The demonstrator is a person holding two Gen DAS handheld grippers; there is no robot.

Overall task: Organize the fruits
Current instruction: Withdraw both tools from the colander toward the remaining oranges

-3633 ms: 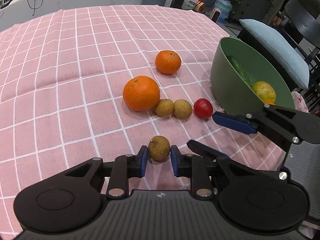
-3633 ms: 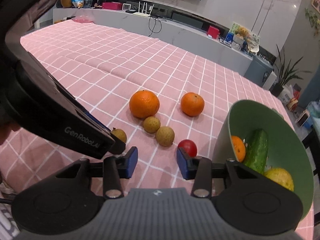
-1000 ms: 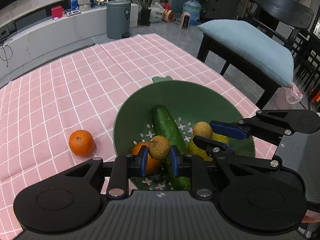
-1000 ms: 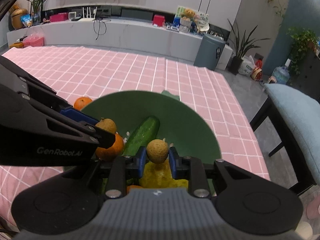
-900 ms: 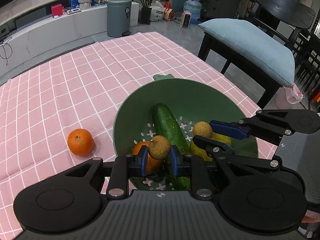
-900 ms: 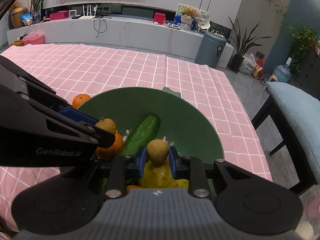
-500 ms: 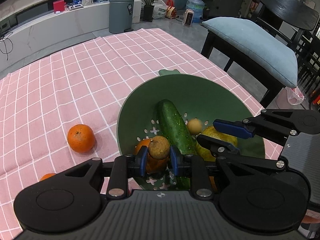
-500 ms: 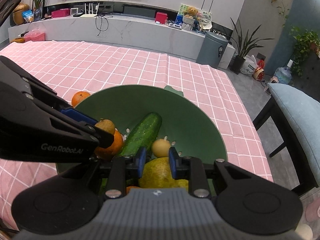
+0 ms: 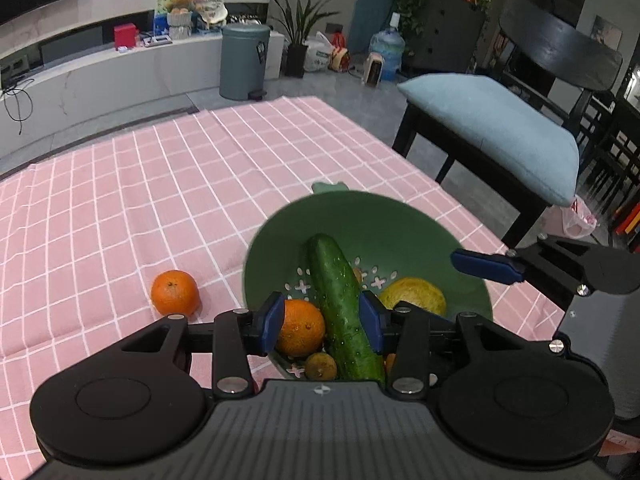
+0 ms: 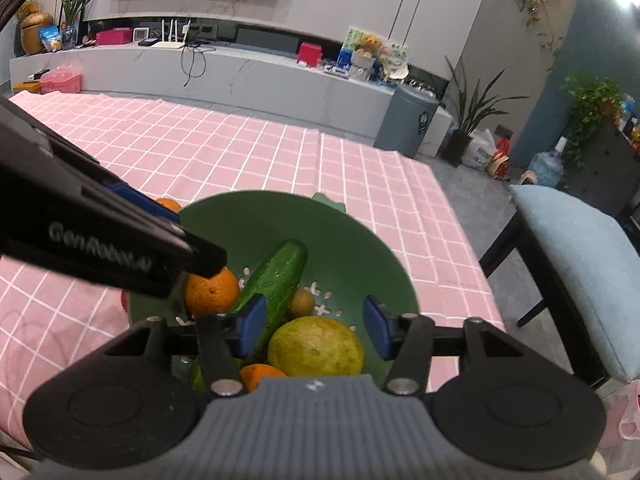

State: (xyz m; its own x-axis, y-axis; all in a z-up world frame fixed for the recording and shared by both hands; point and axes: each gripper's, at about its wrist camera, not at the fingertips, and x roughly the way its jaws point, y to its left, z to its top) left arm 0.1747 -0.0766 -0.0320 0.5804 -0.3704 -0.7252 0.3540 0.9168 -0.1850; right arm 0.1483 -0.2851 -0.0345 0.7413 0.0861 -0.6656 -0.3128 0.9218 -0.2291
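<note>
A green colander bowl (image 9: 280,216) stands on the pink checked cloth. In it lie a cucumber (image 9: 340,296), an orange (image 9: 300,326), a yellow fruit (image 9: 412,296) and a small brown fruit (image 9: 320,366). My left gripper (image 9: 322,320) hovers over the bowl, its jaws opening with nothing held between them. The right gripper (image 10: 314,330) also hangs above the bowl (image 10: 360,232), jaws opening and empty, over the yellow fruit (image 10: 316,346). A second small brown fruit (image 10: 302,302) rests beside the cucumber (image 10: 276,276). Another orange (image 9: 175,293) sits on the cloth left of the bowl.
The table's edge runs just right of the bowl. Beyond it stands a dark chair with a light-blue cushion (image 9: 492,132). The pink cloth (image 9: 120,208) stretches away to the left and far side. The left gripper's finger (image 10: 120,248) crosses the right wrist view.
Both grippers have let go of their small brown fruits, which now lie in the bowl. Both pairs of jaws have spread apart, and both grippers have drawn back a little from the bowl.
</note>
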